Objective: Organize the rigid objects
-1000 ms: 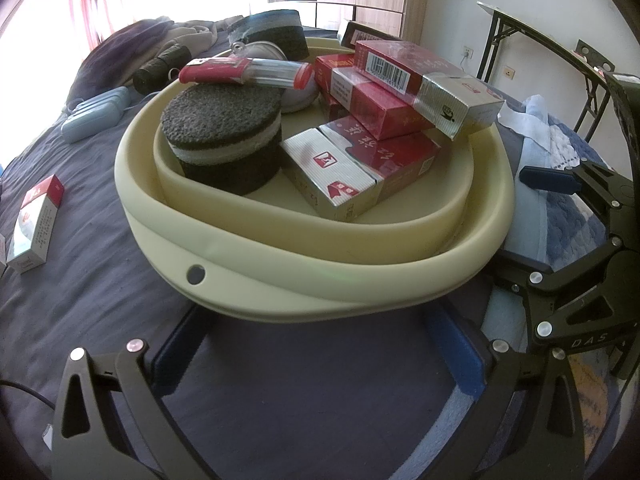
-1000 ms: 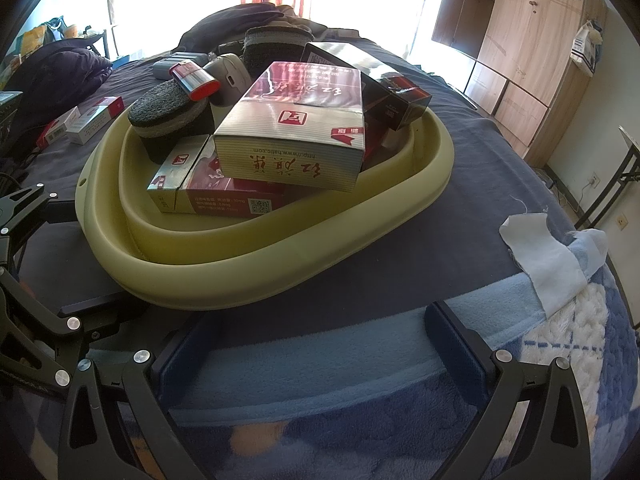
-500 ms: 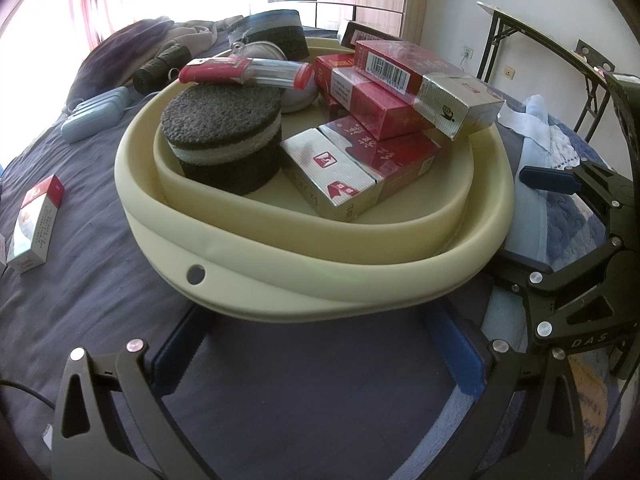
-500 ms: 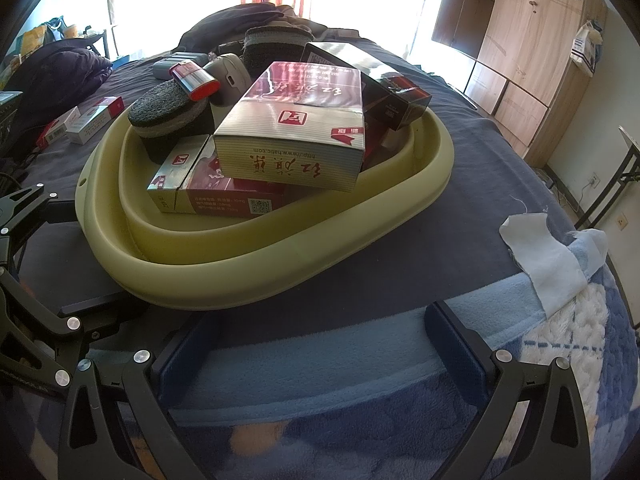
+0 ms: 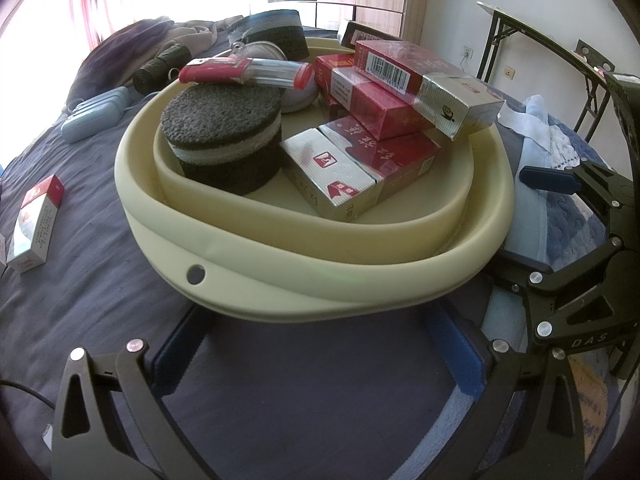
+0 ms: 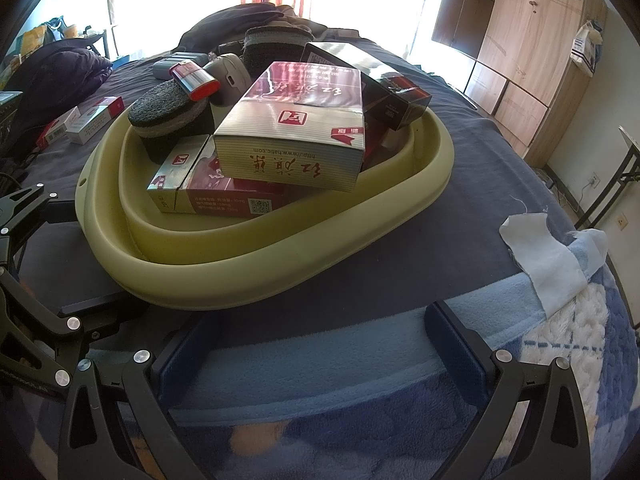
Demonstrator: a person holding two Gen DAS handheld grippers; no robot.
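The pale yellow basin (image 5: 320, 280) sits on the bed (image 5: 100, 280), straight ahead of both tools you hold. Inside it, a round dark sponge (image 5: 222, 136) stands at the left, with a red-capped clear tube (image 5: 248, 72) lying across its top. Beside the sponge, red and silver cartons (image 5: 360, 168) lie flat on the basin floor, and more red cartons are stacked crookedly above them, the top carton (image 5: 424, 84) tilted over the far rim.

Your left hand-held gripper (image 5: 316, 348) is spread wide and holds nothing; its blue fingertips (image 5: 456, 354) lie low on the dark blanket, just in front of the basin's near wall. You cannot tell whether they touch it.

Your right hand-held gripper (image 6: 316, 344) is likewise spread wide and holds nothing, its pads (image 6: 456, 344) resting just short of the basin's (image 6: 248, 280) rim on the light blue fleece (image 6: 320, 364). From this side, a large silver and red carton (image 6: 296, 132) lies on top of the pile.

Outside the basin, a loose red and white pack (image 5: 38, 220) lies on the blanket well to the left, and a white cloth (image 6: 548, 256) lies to the right.
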